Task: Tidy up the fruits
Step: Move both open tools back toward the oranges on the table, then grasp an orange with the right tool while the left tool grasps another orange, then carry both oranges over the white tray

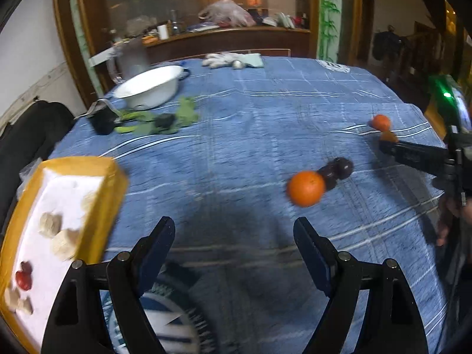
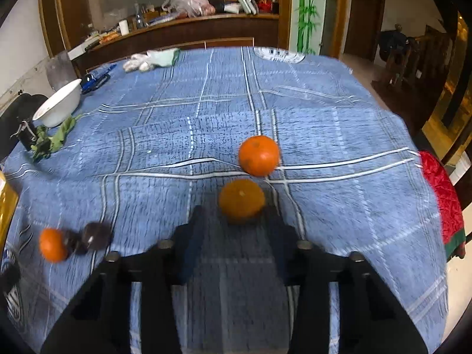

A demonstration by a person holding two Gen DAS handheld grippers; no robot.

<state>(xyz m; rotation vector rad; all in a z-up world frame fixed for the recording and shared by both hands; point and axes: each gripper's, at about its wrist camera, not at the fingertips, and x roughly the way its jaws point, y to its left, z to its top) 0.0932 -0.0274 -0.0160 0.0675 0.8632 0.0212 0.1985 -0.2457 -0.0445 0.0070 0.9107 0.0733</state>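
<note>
Now, at the far left, my left camera is showing the yellow-rimmed tray sitting on the blue checked tablecloth, and my left gripper is hanging wide open over bare cloth, gripping nothing. Further right, an orange is lying against two dark plums. Right of those, my right gripper is standing partly open with its blurred fingers either side of a second orange; I cannot tell whether they are touching it, while a third orange is resting just beyond.
</note>
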